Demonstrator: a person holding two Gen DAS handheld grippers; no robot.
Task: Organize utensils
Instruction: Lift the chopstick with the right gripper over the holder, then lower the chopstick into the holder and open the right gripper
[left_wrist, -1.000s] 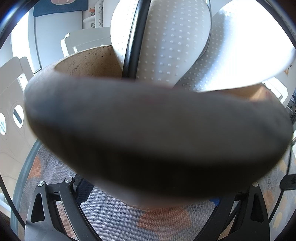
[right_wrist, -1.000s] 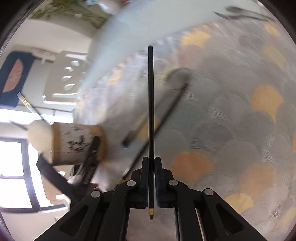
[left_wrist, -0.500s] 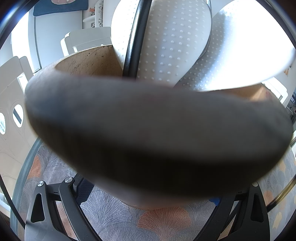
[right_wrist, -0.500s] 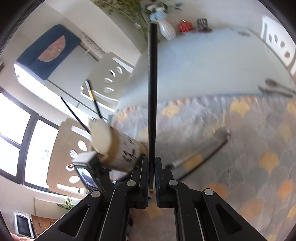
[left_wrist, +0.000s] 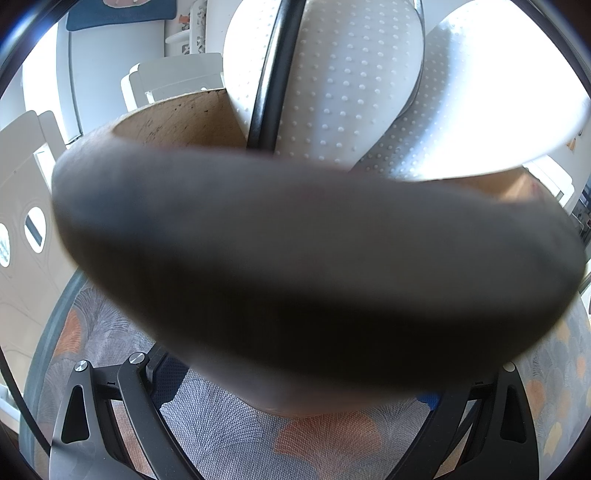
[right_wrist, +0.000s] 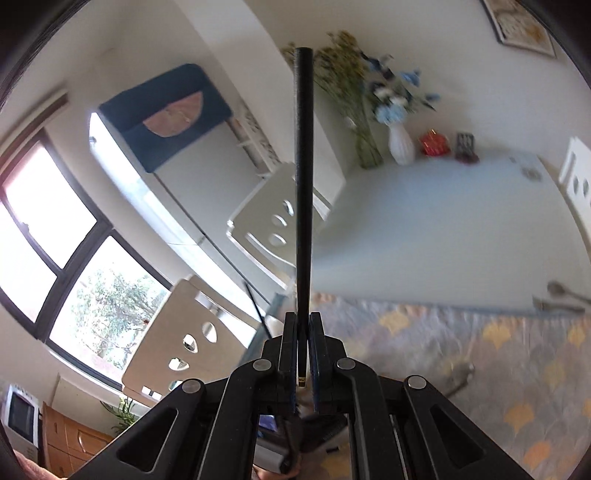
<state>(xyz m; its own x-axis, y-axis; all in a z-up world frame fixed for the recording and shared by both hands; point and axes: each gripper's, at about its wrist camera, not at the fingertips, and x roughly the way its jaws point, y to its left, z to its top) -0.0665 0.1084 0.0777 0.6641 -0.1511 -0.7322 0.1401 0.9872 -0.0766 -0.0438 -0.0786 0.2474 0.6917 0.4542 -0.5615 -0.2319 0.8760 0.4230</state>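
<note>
Right gripper (right_wrist: 303, 332) clamped tight on a black chopstick (right_wrist: 303, 177) pointing straight ahead, left gripper (left_wrist: 291, 398) hugging a brown holder cup (left_wrist: 314, 258) (grip edges hidden), white dotted spoons (left_wrist: 354, 85) inside, patterned mat (right_wrist: 498, 354) below, cutlery (right_wrist: 565, 295) on the table's far edge.

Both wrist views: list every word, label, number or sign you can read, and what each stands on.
None can be read.
Black chopstick in the right hand-held gripper: a small yellow mark near its held end, too small to read.
Framed picture on the wall: too blurred to read.
Wooden utensil holder in the left view: blurred, no lettering shows.
</note>
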